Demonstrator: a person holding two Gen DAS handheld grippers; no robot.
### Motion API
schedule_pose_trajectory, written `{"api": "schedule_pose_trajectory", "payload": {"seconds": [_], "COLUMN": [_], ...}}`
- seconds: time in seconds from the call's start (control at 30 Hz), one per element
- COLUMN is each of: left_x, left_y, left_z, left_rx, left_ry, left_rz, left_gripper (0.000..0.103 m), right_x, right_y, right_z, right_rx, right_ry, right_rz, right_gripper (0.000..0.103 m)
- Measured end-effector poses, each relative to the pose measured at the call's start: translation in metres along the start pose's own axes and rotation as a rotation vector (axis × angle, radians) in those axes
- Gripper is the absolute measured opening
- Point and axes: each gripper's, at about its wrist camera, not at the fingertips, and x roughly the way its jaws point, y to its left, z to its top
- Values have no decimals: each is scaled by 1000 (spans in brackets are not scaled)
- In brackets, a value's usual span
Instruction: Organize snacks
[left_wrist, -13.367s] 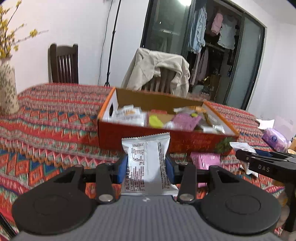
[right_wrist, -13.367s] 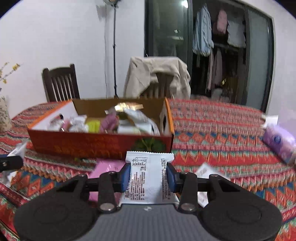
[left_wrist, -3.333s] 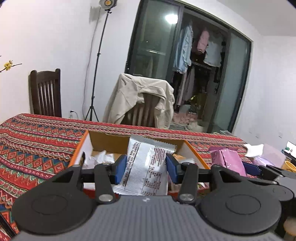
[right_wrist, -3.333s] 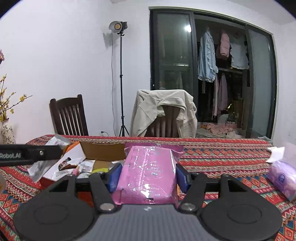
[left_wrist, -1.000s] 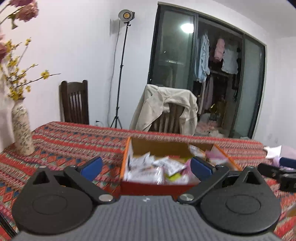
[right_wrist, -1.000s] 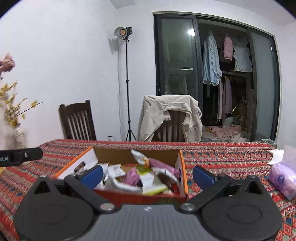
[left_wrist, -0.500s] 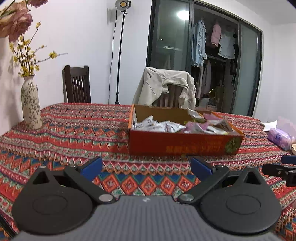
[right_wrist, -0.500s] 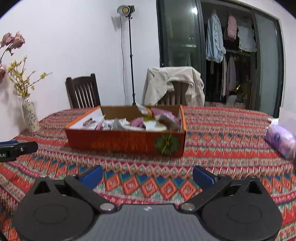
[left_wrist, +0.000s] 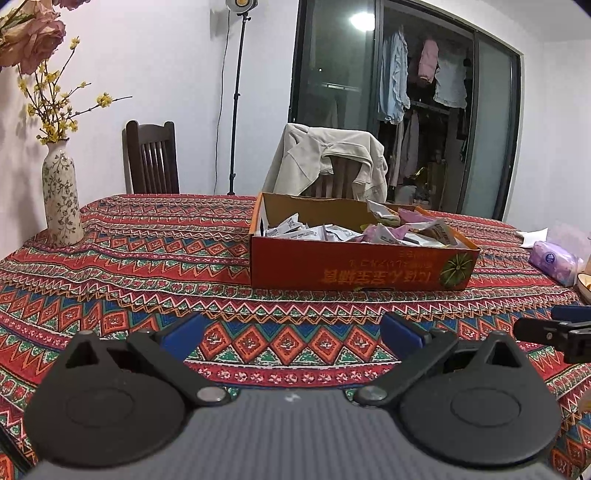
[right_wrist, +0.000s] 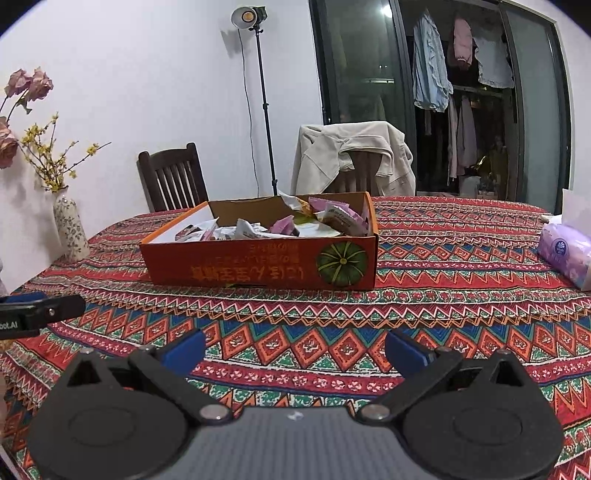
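left gripper (left_wrist: 291, 334): fingers wide, empty | right gripper (right_wrist: 295, 345): fingers wide, empty | snacks (right_wrist: 280, 223) filled box (right_wrist: 258, 267) on worktop (right_wrist: 443, 302)

One box (left_wrist: 354, 266) of perhaps a dozen snack packets (left_wrist: 332, 233), two chairs (left_wrist: 151, 158), one vase (left_wrist: 61, 199), one tissue pack (right_wrist: 565, 251)

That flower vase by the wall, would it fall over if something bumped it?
Probably. The vase is tall and slim on a small base, and long flower stems rise high above it, so it looks top-heavy. It looks ceramic, so likely breakable.
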Motion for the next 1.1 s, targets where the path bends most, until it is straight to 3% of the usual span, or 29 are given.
{"api": "schedule_pose_trajectory", "payload": {"seconds": [1.1], "left_x": [-1], "left_y": [-4], "left_z": [2], "left_rx": [-12], "left_ry": [14], "left_rz": [-40], "left_gripper": [103], "right_x": [-1], "right_y": [2], "right_z": [-1], "right_rx": [-4], "right_ry": [11], "right_rz": [-6], "right_gripper": [103]}}
